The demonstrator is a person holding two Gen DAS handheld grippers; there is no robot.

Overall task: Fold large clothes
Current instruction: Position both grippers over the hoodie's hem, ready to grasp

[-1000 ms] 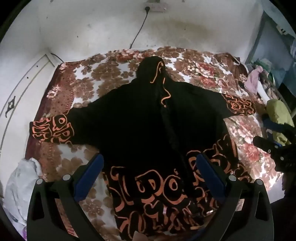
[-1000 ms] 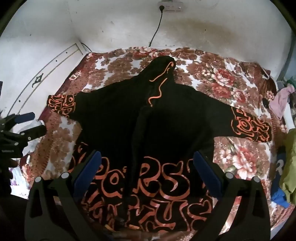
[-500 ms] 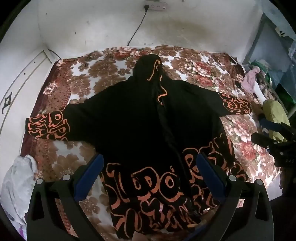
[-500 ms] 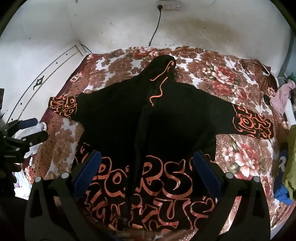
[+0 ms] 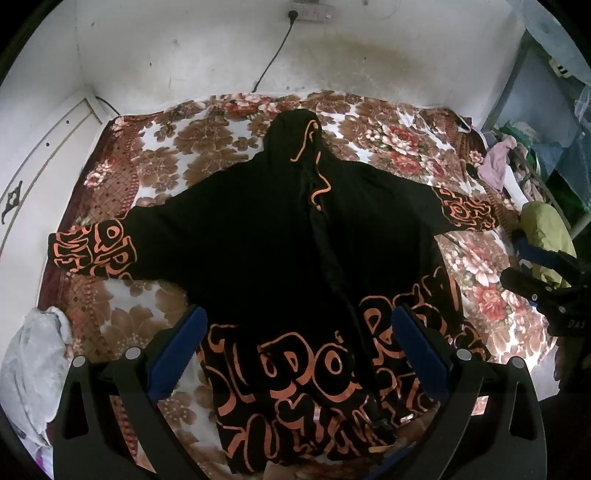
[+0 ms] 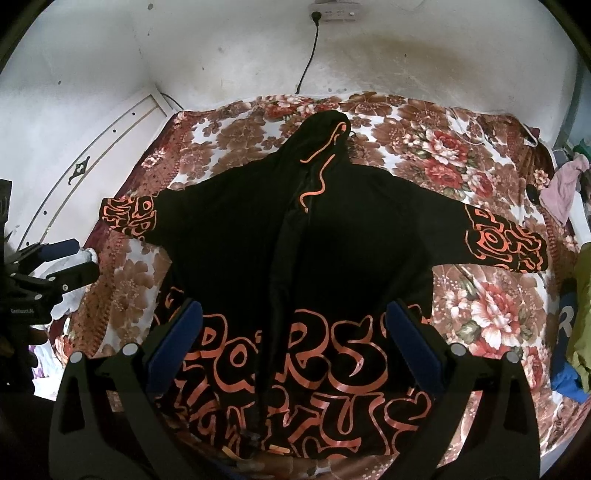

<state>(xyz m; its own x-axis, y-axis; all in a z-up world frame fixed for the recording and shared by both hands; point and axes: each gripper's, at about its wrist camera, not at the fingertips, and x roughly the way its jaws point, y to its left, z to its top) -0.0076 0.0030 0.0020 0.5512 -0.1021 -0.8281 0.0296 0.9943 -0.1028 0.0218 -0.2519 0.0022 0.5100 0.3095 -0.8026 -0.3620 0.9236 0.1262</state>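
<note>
Right at the bottom of each wrist view you get that gripper's own blue-padded fingers, and both the left gripper [image 5: 295, 332] and the right gripper [image 6: 293, 328] have their jaws spread wide with nothing between them, hanging above the hem of the black hooded robe [image 5: 273, 251]. The robe lies flat on the floral blanket [image 5: 207, 140], orange lettering across the hem at 6 o'clock, sleeves out toward 9 and 3, hood pointing to 12. Compared with a second ago, the garment sits a bit lower and smaller in the left view, so more blanket shows past the hood; the robe itself hasn't been touched. Now the per-view stuff: the left camera catches the right gripper at 3 o'clock, plus a yellow-green garment [image 5: 546, 236] behind it and a white bundle [image 5: 37, 350] at 8 o'clock. The right camera instead shows the left gripper at 9 o'clock, and a blue cloth [image 6: 569, 380] at 4 o'clock. Farthest off, at 12 in both, a black cable [image 6: 308, 59] runs down the white wall [image 6: 424, 48] from a power strip [image 6: 334, 13].
</note>
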